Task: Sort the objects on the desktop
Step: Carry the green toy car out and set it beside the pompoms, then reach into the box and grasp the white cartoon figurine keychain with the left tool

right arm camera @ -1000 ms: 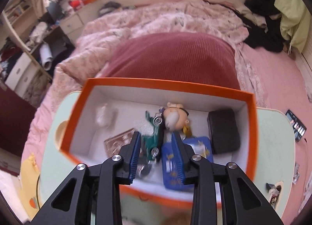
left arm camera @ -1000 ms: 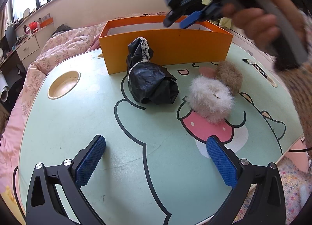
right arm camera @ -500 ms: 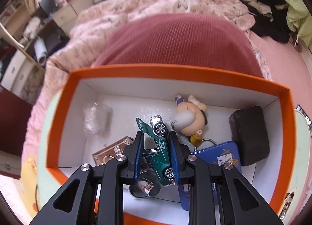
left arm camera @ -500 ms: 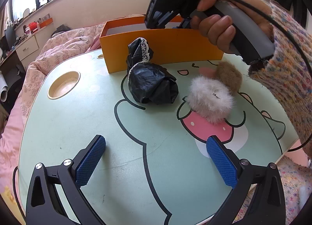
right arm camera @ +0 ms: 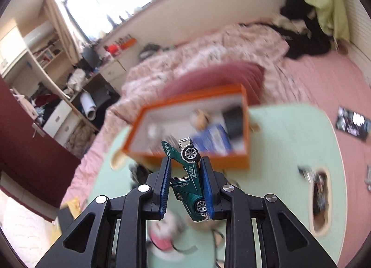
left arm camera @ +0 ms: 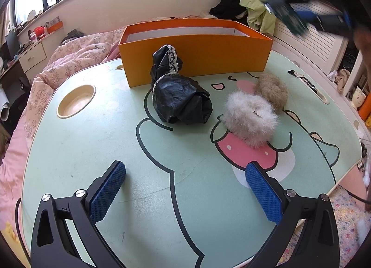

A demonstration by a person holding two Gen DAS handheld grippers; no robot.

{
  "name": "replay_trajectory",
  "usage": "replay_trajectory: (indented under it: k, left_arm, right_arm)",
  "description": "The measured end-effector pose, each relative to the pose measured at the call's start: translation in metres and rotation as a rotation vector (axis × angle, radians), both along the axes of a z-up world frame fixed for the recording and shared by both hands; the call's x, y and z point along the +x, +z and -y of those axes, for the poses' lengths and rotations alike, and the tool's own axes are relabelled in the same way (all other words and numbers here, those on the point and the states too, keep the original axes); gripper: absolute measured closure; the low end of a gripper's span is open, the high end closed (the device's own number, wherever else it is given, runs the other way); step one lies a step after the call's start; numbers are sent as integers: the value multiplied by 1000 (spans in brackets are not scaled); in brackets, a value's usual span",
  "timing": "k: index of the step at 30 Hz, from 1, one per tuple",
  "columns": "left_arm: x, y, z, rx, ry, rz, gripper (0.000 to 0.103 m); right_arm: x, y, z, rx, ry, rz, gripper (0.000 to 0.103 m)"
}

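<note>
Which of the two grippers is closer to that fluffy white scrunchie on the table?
Left. The left gripper hangs open low over the table, the white scrunchie just ahead of its right finger. The right gripper is raised well above, shut on the green toy car.

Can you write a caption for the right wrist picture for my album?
The right tool lifts a green toy car high above the orange box.

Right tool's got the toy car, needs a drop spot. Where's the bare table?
Free: the near half of the table around the left tool, and the left strip by the cup recess. Crowded: the middle, where the black bag, white fur scrunchie and brown scrunchie sit before the orange box.
</note>
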State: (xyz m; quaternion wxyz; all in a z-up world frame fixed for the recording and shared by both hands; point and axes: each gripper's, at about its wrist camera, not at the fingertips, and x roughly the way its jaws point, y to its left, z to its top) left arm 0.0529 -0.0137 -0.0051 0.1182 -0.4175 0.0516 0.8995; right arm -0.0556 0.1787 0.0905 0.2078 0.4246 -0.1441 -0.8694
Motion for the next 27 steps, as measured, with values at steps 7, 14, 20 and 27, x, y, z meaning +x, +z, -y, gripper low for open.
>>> replay_trajectory:
  k: [7, 14, 20, 27]
  left_arm:
    - [0, -1, 1, 0, 0, 0, 0]
    - [-1, -1, 1, 0, 0, 0, 0]
    - [0, -1, 1, 0, 1, 0, 0]
    - [0, -1, 2, 0, 1, 0, 0]
  right_arm:
    - [5, -78, -26, -77, -46, 187, 79]
    - [2, -83, -6, -230, -2, 178, 71]
    - [35, -63, -23, 25, -139, 6, 46]
    - [89, -85, 15, 251, -33, -37, 29]
